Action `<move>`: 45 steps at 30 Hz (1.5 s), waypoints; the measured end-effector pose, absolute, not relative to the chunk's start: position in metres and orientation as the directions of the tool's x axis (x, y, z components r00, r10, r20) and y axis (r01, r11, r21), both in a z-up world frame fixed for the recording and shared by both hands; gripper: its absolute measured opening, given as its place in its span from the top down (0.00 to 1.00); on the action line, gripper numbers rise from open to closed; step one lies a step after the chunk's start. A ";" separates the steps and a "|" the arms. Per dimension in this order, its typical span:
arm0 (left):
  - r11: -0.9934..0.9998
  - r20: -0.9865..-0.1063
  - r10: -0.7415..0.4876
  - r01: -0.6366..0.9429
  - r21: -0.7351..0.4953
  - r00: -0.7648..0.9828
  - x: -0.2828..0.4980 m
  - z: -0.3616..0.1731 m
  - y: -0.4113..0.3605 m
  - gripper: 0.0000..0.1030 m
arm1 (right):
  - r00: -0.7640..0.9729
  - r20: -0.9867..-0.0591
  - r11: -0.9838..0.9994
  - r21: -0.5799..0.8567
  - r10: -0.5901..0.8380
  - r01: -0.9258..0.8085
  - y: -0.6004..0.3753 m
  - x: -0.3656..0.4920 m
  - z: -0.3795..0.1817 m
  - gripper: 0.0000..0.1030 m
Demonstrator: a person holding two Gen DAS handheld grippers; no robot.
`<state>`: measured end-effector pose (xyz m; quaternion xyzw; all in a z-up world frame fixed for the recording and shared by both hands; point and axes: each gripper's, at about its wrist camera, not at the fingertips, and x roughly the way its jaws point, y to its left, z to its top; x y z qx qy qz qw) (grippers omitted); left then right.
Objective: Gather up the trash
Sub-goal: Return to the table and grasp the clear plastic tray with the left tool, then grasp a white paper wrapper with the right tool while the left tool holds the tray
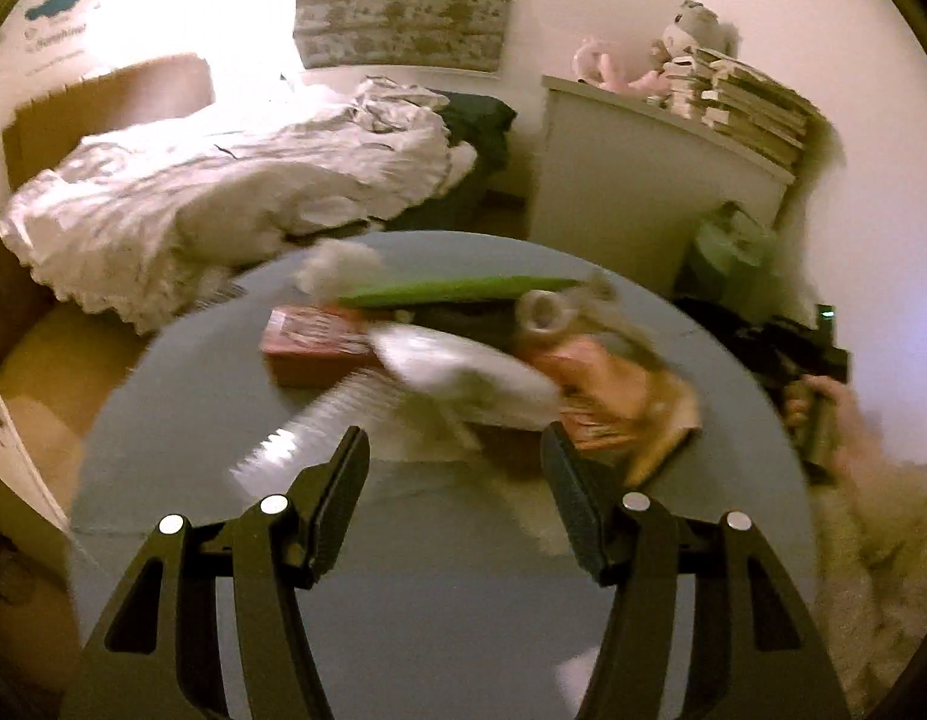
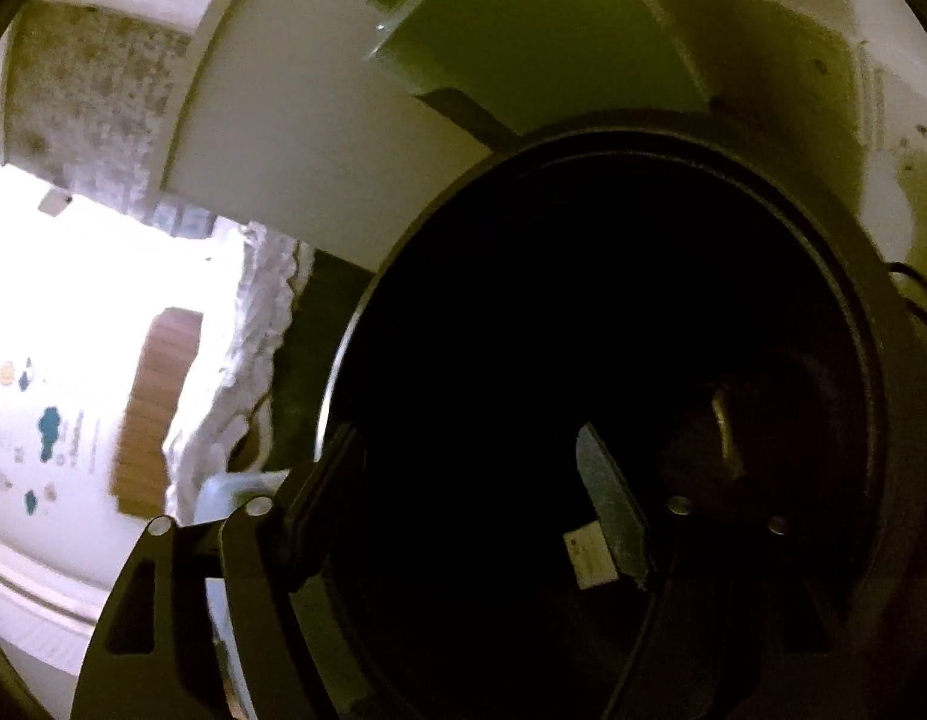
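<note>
In the left wrist view the left tongs (image 1: 457,480) stand open and empty above a round grey table (image 1: 181,420). Just ahead of them lies blurred trash: white crumpled paper (image 1: 463,372), a red flat box (image 1: 313,342), a green strip (image 1: 451,291).

In the right wrist view the right tongs (image 2: 463,516) gape, empty, over a dark round bin (image 2: 583,168); below them a small pale scrap (image 2: 589,555) shows.
</note>
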<state>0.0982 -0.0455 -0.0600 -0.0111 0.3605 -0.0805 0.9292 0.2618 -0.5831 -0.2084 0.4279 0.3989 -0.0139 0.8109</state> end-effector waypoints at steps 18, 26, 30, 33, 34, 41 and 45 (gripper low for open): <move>0.910 -0.772 -0.244 0.413 0.026 0.587 0.155 -0.109 -0.002 0.44 | 0.681 -0.635 0.906 0.072 0.364 -0.417 -0.339 0.203 -0.066 0.15; 0.927 -0.790 -0.261 0.372 -0.045 0.555 0.154 -0.114 0.013 0.89 | 0.569 -0.773 0.768 -0.176 0.280 -0.616 -0.233 0.242 -0.099 0.27; 0.942 -0.787 -0.248 0.331 -0.060 0.564 0.143 -0.115 0.021 0.96 | 0.550 -0.791 0.778 -0.158 0.270 -0.608 -0.233 0.247 -0.108 0.72; 0.951 -0.761 -0.267 0.290 -0.107 0.592 0.133 -0.108 0.030 0.97 | 0.575 -0.753 0.806 -0.102 0.320 -0.582 -0.251 0.236 -0.100 0.87; 0.953 -0.746 -0.278 0.272 -0.134 0.605 0.128 -0.102 0.034 0.97 | 0.588 -0.734 0.822 -0.073 0.339 -0.565 -0.260 0.231 -0.095 0.90; 0.949 -0.670 -0.312 0.254 -0.187 0.673 0.103 -0.064 0.027 0.97 | 0.634 -0.556 0.839 0.278 0.538 -0.468 -0.342 0.205 -0.057 0.95; 0.932 -0.629 -0.361 0.296 -0.210 0.689 0.099 -0.038 0.005 0.97 | 0.638 -0.479 0.797 0.406 0.603 -0.448 -0.372 0.199 -0.048 0.95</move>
